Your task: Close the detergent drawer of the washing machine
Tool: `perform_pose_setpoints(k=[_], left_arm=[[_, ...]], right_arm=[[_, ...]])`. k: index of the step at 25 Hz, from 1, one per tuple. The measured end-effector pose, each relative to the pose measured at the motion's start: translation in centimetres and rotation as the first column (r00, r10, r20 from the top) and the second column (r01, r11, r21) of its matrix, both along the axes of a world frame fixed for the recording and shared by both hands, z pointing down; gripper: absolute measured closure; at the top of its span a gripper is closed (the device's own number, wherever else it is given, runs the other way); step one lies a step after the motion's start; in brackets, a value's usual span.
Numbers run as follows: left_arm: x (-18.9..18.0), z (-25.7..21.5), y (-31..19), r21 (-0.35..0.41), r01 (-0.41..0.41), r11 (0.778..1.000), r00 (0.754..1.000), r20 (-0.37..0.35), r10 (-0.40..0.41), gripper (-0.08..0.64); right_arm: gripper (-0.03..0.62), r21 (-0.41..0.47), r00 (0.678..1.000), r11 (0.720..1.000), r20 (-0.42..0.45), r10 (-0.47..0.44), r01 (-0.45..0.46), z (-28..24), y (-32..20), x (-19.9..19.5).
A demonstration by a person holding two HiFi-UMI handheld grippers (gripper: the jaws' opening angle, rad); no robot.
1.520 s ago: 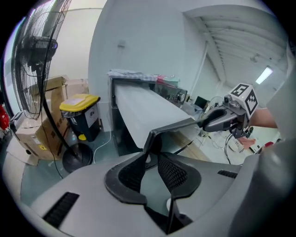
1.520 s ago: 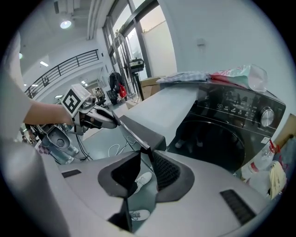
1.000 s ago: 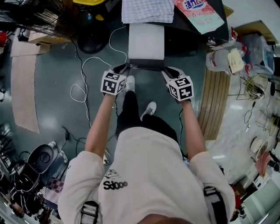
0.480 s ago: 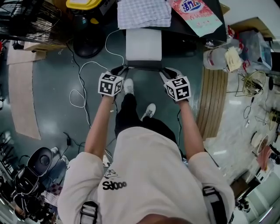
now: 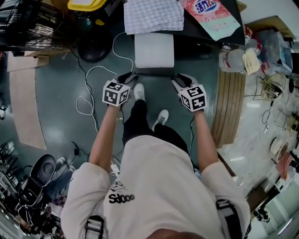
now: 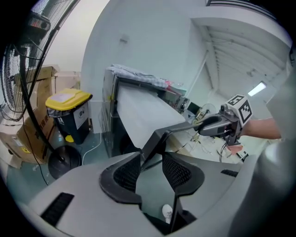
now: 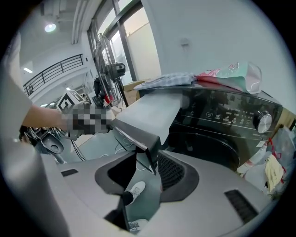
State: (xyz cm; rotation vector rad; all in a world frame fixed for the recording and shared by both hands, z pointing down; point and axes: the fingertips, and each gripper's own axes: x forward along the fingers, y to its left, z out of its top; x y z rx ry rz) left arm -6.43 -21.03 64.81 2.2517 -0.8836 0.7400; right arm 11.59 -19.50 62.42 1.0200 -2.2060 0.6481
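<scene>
Loosely, left claw (image 5: 128, 76) and right claw (image 5: 179, 79) (both just opening) straddle the detergent drawer (image 5: 154, 50) corners.

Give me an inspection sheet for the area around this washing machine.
Surface: grey-green floor.
Job's things: detergent drawer pulled out of the black washing machine.
Clutter: checked cloth and detergent bag on the machine's top.
Grippers: left gripper and right gripper have just been opening; a drawer front corner sits between each one's fingers, ungripped.
Cables: white cable looped on the floor.
Surroundings: fan, yellow-lidded bin.
</scene>
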Motion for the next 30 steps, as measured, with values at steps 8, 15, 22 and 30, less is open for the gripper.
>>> perform_pose_setpoints(k=[8,15,22,30], left_arm=[[-0.2,0.1,-0.4,0.011,0.005,1.0,1.0,-0.01,-0.004,0.387],[-0.4,-0.5,-0.7,0.027,0.015,1.0,1.0,-0.008,-0.015,0.387],[-0.1,-1.2,-2.2,0.039,0.027,0.999,1.0,0.001,-0.027,0.387],[-0.3,-1.4,-3.6,0.031,0.049,0.998,0.999,0.015,-0.049,0.387]], right_arm=[[0.445,0.021,0.996,0.999,-0.075,-0.047,0.049,-0.1,-0.4,0.1],[0.445,0.039,0.998,0.999,-0.06,-0.015,0.017,-0.8,-0.7,0.0],[0.445,0.052,1.0,0.999,-0.026,0.017,-0.016,-1.6,-2.3,0.3],[0.445,0.065,0.999,0.998,-0.021,0.025,-0.024,-1.8,-3.7,0.2]])
